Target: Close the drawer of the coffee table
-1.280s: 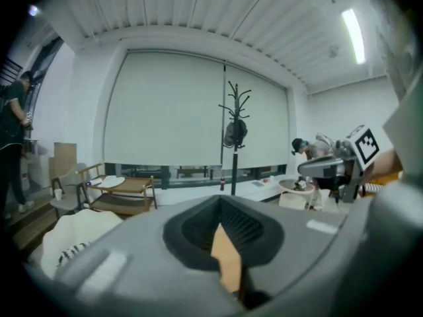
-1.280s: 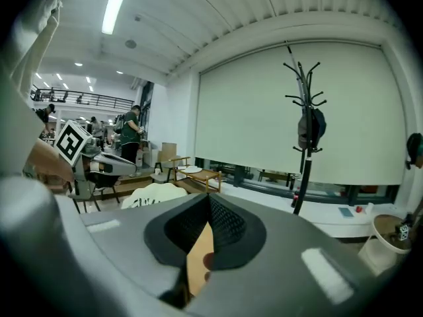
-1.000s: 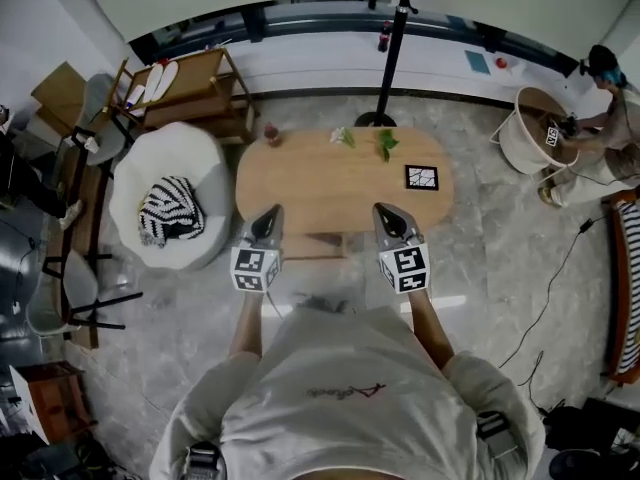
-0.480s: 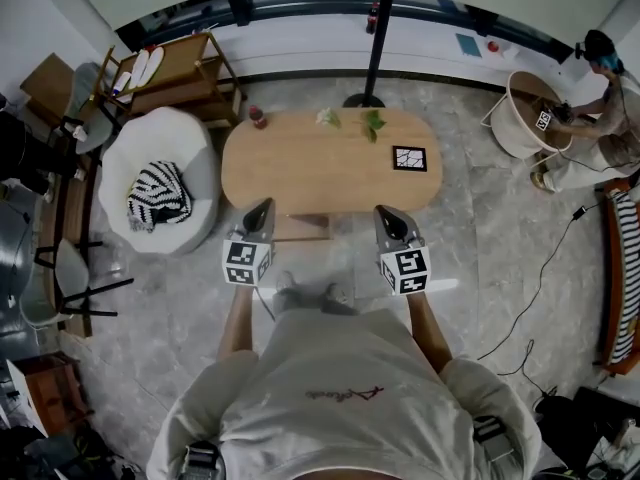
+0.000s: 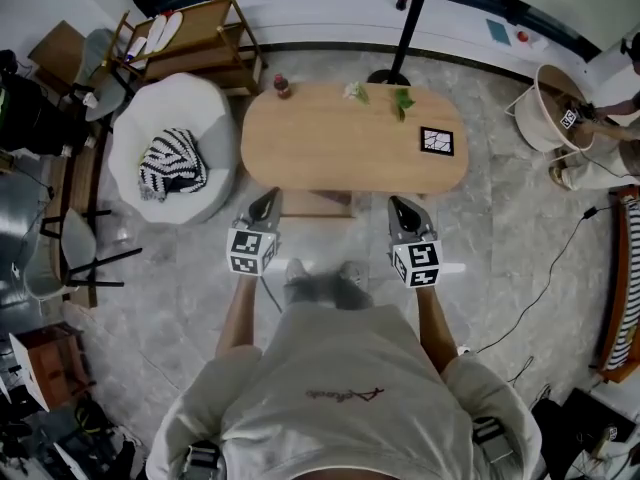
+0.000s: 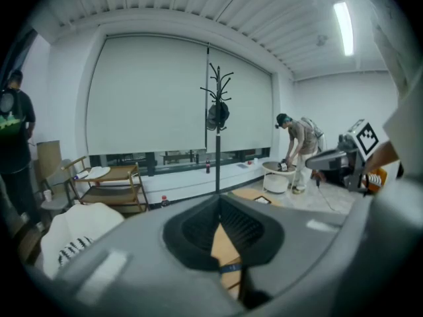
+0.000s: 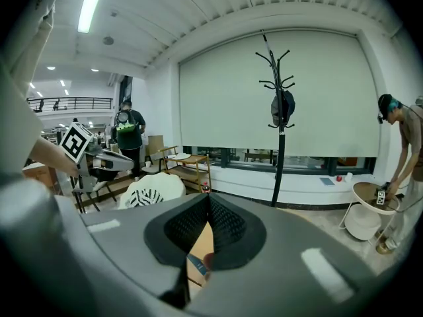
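Head view, contents: coffee table (image 5: 340, 143), oval, wood top, centre of frame; drawer (image 5: 315, 204) projecting open from the table's 6 o'clock edge; left gripper (image 5: 266, 204) just beside the drawer at its 9 o'clock, jaws pressed together, nothing between them; right gripper (image 5: 398, 208) near the drawer at its 3 o'clock, jaws likewise together and empty; square marker card (image 5: 437, 140) on the top toward 3 o'clock; small bottle (image 5: 283, 86) at the 11 o'clock rim; white armchair (image 5: 150, 118) at the table's 9 o'clock, striped cushion (image 5: 172, 164) in it.

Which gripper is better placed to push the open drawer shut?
Left, probably. The left gripper hovers close beside the drawer; the right gripper is farther off. Both jaws shut.
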`<state>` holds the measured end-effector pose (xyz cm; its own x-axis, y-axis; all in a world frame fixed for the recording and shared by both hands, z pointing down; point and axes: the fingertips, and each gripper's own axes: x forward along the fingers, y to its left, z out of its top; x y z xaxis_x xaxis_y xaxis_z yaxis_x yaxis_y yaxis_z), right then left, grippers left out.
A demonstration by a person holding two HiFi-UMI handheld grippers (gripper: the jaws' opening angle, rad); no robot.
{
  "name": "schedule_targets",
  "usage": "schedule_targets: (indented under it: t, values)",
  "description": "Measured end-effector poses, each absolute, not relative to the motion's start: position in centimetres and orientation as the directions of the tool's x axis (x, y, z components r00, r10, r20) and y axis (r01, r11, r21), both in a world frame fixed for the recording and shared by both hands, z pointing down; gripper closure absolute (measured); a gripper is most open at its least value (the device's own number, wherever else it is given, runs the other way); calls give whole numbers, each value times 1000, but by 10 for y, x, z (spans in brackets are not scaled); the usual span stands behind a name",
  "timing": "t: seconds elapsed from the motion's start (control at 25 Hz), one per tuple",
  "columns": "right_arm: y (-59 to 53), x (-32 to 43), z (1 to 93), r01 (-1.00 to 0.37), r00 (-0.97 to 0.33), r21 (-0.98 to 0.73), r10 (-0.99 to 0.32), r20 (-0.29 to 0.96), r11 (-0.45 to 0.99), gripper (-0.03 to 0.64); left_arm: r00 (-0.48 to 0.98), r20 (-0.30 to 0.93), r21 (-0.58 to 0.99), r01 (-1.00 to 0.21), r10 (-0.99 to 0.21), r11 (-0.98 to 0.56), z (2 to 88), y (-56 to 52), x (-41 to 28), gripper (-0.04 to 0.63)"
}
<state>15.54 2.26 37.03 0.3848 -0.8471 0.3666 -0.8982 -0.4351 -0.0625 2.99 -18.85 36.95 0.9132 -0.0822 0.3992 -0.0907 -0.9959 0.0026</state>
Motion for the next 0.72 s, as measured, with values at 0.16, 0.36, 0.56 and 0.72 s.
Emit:
schedule_targets:
  t: [0.16, 0.36, 0.56, 0.72]
  values:
    - [-11, 136, 388, -893, 380, -77, -834, 399, -443, 614, 902, 425, 23, -97, -78, -995, 389, -230, 7, 597]
    - [-41, 113, 411, -890, 365, -89, -816, 448, -447, 614, 887, 455, 59, -116, -77, -991, 418, -267, -21, 597]
    - [-56, 99, 435, -877, 371, -98, -794, 482, -470, 614, 874, 483, 102, -113, -50, -988, 451, -281, -38, 597]
    - [-67, 98, 451, -874, 369, -102, -785, 498, -476, 614, 869, 495, 123, -105, -31, -987, 469, -284, -41, 597]
